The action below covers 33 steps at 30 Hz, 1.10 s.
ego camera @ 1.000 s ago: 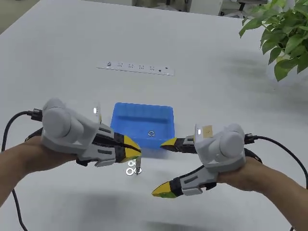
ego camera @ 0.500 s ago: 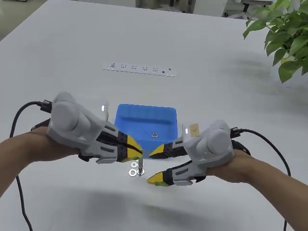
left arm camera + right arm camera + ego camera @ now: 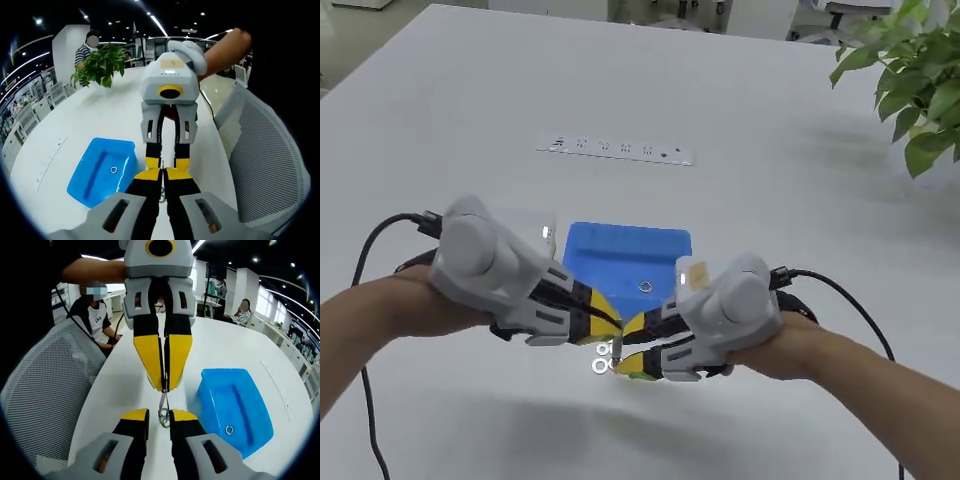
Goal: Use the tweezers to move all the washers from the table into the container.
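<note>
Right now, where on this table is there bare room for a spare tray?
Bare table lies between the power strip and the blue container, and right of it toward the plant. It is crowded in front of the container, where the left gripper and right gripper meet by the washers.

Left gripper (image 3: 163,385) holds tweezers (image 3: 163,401), tips between right gripper (image 3: 158,416) fingers (image 3: 136,416); washer (image 3: 229,429) in container (image 3: 216,376).

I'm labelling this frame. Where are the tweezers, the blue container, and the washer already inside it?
tweezers (image 3: 162,400): right gripper view, on the thin metal legs.
blue container (image 3: 620,252): head view, on its bare floor.
washer (image 3: 645,288): head view, on the ring lying inside the container.
</note>
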Each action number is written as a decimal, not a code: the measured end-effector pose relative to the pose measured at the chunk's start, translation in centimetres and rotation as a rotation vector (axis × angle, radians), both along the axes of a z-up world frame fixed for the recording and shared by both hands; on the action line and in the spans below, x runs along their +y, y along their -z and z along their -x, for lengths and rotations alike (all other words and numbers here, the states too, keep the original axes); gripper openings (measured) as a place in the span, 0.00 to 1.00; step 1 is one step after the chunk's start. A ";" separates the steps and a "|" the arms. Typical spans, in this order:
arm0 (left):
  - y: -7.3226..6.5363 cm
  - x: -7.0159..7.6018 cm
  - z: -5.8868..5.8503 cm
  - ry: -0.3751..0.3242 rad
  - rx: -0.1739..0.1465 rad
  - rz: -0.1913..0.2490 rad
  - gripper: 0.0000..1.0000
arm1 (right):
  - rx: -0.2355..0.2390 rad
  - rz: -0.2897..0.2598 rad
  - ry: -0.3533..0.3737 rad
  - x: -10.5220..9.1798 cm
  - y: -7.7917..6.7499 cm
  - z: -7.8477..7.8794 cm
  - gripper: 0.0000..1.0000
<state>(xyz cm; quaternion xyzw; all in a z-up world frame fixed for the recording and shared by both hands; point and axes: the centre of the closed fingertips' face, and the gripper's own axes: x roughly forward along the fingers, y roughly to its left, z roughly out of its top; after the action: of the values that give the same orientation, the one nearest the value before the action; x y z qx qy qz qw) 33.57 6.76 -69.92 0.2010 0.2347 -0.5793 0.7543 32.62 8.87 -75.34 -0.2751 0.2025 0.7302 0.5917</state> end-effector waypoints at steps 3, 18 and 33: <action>0.2 0.0 0.0 0.006 0.002 -0.014 0.05 | -0.014 0.010 -0.012 0.1 0.2 0.0 0.16; 0.6 0.0 0.0 0.008 0.000 -0.039 0.06 | -0.015 0.015 -0.011 0.4 0.2 -0.4 0.09; 0.5 -0.1 0.0 -0.004 0.000 -0.043 0.06 | -0.006 0.025 0.009 0.3 0.3 -0.4 0.07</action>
<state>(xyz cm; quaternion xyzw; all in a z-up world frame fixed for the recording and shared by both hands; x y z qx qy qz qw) 33.55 6.64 -70.46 0.2168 0.2473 -0.5726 0.7510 33.04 9.20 -75.65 -0.2838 0.2110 0.7241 0.5921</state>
